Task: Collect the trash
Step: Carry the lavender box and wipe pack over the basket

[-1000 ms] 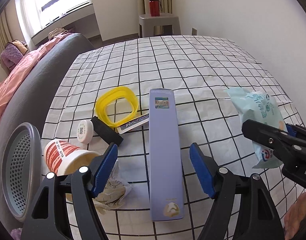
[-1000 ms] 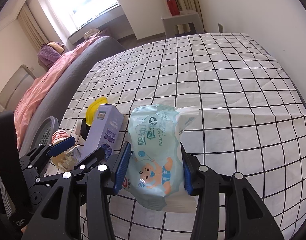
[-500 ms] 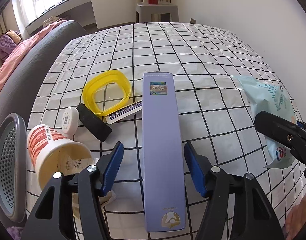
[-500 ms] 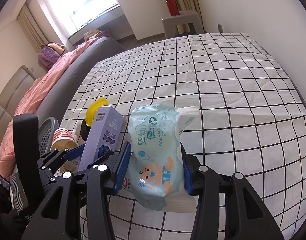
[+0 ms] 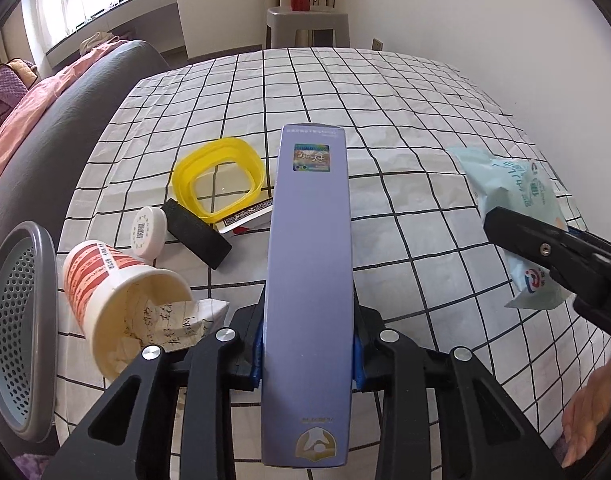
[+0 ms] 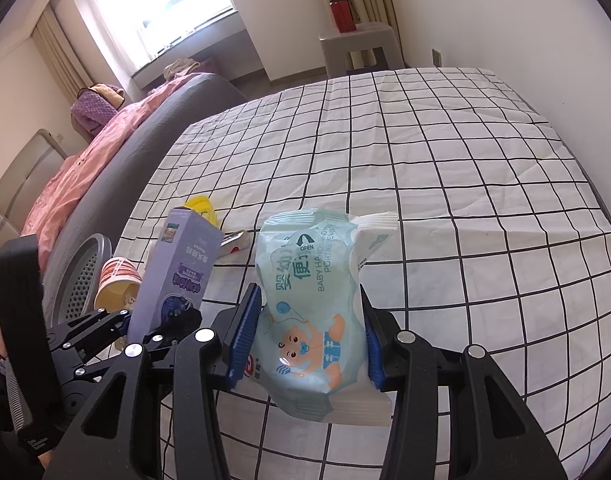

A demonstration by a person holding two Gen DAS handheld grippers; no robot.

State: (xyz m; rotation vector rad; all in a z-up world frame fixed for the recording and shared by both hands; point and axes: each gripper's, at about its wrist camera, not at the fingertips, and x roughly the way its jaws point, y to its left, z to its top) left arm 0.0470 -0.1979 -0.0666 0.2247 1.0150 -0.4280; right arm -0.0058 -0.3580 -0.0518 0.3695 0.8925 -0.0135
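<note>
Lavender carton (image 5: 307, 280) sits between closing left gripper (image 5: 308, 354) fingers; right gripper (image 6: 307, 340) clamps wipes pack (image 6: 309, 300). Next: carry both to the nine-o'clock basket (image 5: 9, 320).

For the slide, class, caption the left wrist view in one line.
Left gripper closing on a long purple box above the checked cloth, tipped paper cup alongside.
</note>
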